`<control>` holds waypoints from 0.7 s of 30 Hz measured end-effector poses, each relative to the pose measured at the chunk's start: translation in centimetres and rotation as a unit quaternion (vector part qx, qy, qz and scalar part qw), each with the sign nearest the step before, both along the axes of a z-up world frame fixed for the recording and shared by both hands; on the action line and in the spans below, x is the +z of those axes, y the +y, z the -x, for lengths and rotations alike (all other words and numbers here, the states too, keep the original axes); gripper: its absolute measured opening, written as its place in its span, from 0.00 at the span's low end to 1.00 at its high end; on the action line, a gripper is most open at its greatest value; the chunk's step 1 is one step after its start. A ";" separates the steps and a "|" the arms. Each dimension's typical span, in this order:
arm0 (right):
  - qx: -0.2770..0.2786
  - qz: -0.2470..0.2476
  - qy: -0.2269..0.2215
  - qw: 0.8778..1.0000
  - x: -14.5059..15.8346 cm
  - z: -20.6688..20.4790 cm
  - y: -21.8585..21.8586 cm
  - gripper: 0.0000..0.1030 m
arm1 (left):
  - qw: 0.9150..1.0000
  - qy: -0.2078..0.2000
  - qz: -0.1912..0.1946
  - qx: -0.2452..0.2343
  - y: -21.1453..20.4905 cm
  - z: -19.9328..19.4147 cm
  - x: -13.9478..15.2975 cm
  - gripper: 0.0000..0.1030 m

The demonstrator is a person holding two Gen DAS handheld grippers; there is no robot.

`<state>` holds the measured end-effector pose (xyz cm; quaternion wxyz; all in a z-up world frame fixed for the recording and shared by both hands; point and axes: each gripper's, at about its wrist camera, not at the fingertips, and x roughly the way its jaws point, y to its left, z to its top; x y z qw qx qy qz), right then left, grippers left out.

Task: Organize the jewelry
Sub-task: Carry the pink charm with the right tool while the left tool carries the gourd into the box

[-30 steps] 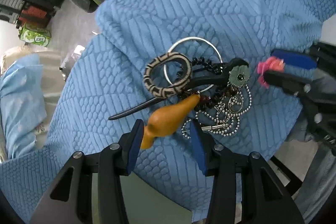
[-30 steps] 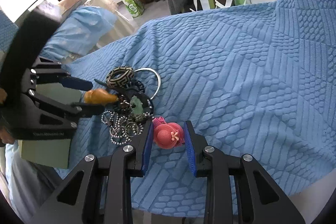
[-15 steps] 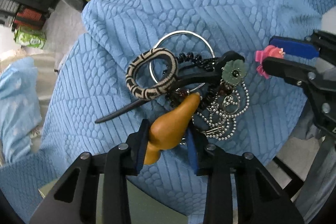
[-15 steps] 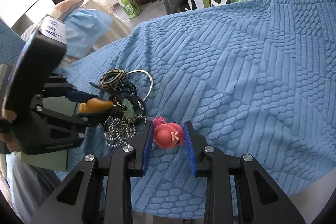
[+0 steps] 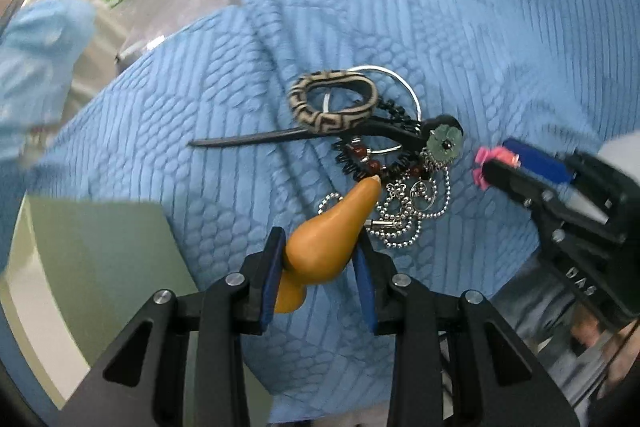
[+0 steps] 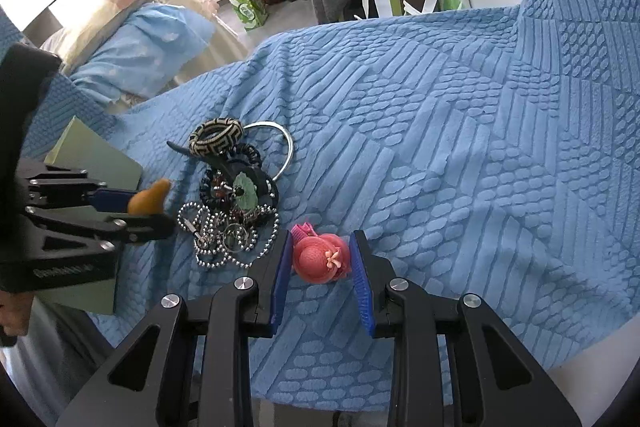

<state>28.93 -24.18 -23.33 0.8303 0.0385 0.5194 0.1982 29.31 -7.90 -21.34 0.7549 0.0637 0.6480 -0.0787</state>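
We had our left gripper [image 5: 320, 263] clamped on the orange gourd pendant [image 5: 324, 239], just short of the jewelry pile [image 5: 384, 163] ahead on the blue quilt [image 5: 480, 27]. Our right gripper [image 6: 318, 267] was clamped on the pink hat ornament [image 6: 320, 259], with the pile ahead to its left.

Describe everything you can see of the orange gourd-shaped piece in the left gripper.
The orange gourd-shaped piece is smooth, glossy and amber-orange, like polished wood or resin, with a fat rounded body tapering to a pale tip. A narrower stub sticks out below the body. The left gripper has just been closing and now clamps the fat body between its blue pads. The piece slants, tip pointing towards the jewelry pile on the blue textured cloth, near the ball chain. Whether it touches the chain I cannot tell.
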 end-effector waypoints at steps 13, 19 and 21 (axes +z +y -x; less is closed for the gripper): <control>0.014 0.017 -0.018 1.000 0.7 1.6 1.0 0.26 | 0.987 -0.051 0.101 0.117 2.7 7.1 2.7 0.34; 0.017 0.012 -0.028 0.999 2.2 3.4 0.7 0.26 | 0.977 -0.057 0.135 0.155 3.0 10.1 3.2 0.33; 0.021 0.015 -0.028 0.999 2.7 4.4 0.6 0.26 | 0.974 -0.059 0.143 0.164 3.5 10.7 3.4 0.33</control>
